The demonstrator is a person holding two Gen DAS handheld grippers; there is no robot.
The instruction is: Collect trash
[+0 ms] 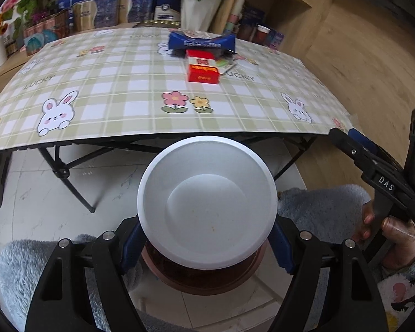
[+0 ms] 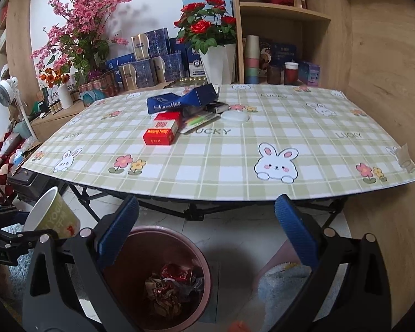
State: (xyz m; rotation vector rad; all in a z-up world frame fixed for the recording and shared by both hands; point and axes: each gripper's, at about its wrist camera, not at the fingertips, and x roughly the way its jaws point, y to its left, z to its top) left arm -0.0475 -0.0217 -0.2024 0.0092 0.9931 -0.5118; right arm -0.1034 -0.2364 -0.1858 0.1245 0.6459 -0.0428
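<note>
A paper cup, white inside and yellow-green outside, is clamped between the blue pads of my left gripper. It hangs tilted, mouth toward the camera, right over the pink trash bin. In the right wrist view the bin stands on the floor below the table's front edge, with crumpled wrappers inside. My right gripper hovers open above the bin, nothing between its fingers. On the table lie a red cigarette box, a blue coffee carton, a white lid and some pens.
The folding table has a checked rabbit-print cover and black legs. Flower pots, gift boxes and wooden shelves stand behind it. A person's hand in a fluffy sleeve holds the right gripper.
</note>
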